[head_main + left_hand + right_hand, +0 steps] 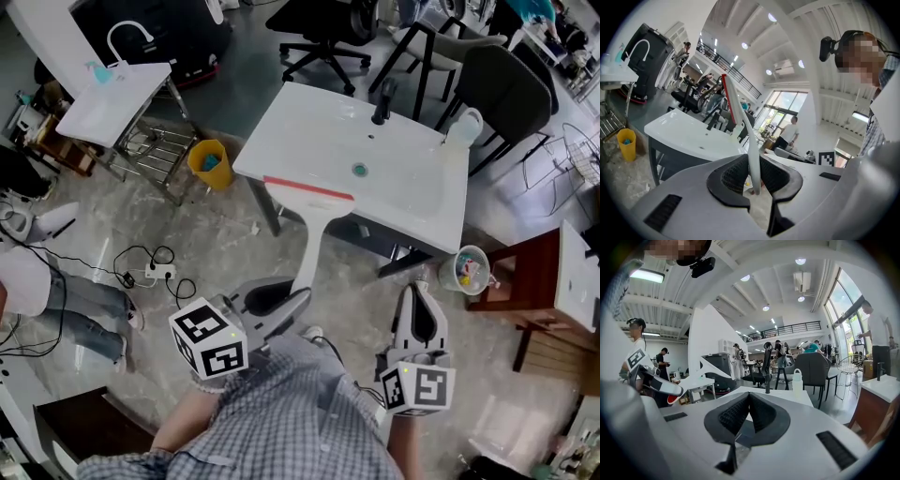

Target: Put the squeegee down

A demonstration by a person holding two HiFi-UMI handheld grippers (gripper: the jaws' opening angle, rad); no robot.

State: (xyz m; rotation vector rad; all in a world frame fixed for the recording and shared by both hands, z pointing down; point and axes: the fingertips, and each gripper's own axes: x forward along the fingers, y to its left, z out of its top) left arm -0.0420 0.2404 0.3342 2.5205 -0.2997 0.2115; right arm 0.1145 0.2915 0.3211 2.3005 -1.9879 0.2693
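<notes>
My left tongs are closed on the white handle of the squeegee, the pads pressing its lower end from both sides; in the left gripper view the handle rises out of the tongs and leans away, the squeegee's red-edged head at the top. From the head view the head lies crosswise over the near left edge of the white sink surface, red strip along the far side; I cannot tell whether it touches the surface or hangs just above it. My right tongs sit well apart to the right, low and short of the surface, their pads pressed together with nothing between them, which the right gripper view shows plainly. On the surface a dark faucet stands at the far side, the drain just in front of it, and a pale bottle at the far right corner. A yellow bucket stands on the floor left of the surface, and a small pail on the floor at its right
</notes>
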